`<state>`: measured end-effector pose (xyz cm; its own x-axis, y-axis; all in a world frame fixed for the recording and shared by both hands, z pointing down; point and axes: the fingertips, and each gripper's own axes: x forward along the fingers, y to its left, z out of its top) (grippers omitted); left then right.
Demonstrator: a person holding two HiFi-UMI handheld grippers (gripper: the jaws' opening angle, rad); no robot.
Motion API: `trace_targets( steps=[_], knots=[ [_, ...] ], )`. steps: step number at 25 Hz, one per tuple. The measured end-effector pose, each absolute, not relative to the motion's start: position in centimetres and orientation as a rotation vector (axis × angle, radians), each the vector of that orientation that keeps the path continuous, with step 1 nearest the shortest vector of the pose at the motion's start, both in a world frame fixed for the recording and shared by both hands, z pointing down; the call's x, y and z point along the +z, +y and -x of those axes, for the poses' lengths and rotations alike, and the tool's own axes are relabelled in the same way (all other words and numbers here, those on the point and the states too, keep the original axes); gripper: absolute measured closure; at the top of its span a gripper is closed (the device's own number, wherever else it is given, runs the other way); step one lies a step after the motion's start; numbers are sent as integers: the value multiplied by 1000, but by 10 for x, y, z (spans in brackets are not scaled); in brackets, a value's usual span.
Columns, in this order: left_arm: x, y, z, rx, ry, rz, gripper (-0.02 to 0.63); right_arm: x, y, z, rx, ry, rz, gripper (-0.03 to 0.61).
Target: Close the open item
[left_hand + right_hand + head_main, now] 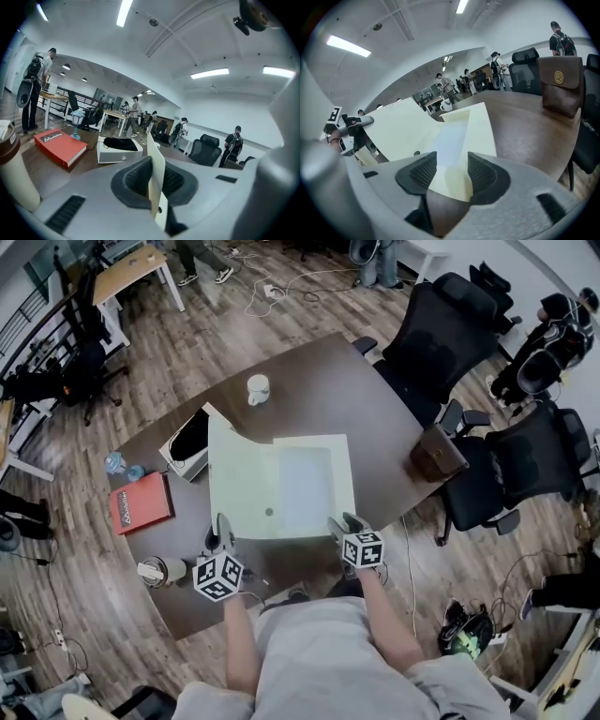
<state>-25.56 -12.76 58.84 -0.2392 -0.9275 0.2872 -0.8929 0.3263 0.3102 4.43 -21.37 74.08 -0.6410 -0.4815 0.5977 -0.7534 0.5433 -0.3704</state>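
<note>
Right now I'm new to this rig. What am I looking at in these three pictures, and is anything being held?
There is no robot here. A person holds a two-jaw gripper in each hand, and the marker cubes are part of the grippers. The top-down picture comes from a camera on the person's head. The other two come from cameras riding on each gripper, looking along its jaws.

On the dark wooden table lies an open pale-yellow folder. Around it are a red book, a white box, a white cup and a brown bag.

The left gripper is shut on the folder's raised cover, which its own view shows edge-on. The right gripper is open, its jaws apart over the folder's near edge, gripping nothing.
</note>
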Motion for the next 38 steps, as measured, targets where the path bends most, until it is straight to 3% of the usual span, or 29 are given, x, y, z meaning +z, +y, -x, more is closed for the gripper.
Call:
trace_targets(
  steps=[5,14,24,38],
  knots=[
    [581,-138,244,-27,-2157,-1708,601,737,-198,-56,798,-2352,-1078,408],
    [573,-148,225,95,-2136,-1846,601,751,-194,-108,842,-2195,-1319,389],
    [561,-161,210,198,-2159,-1924,601,759,-176,-64,923,-2243,-1055,379],
    [576,-178,130,529,-1967,-2287,594,756,-163,-35,982,-2297,-963,367]
  ],
)
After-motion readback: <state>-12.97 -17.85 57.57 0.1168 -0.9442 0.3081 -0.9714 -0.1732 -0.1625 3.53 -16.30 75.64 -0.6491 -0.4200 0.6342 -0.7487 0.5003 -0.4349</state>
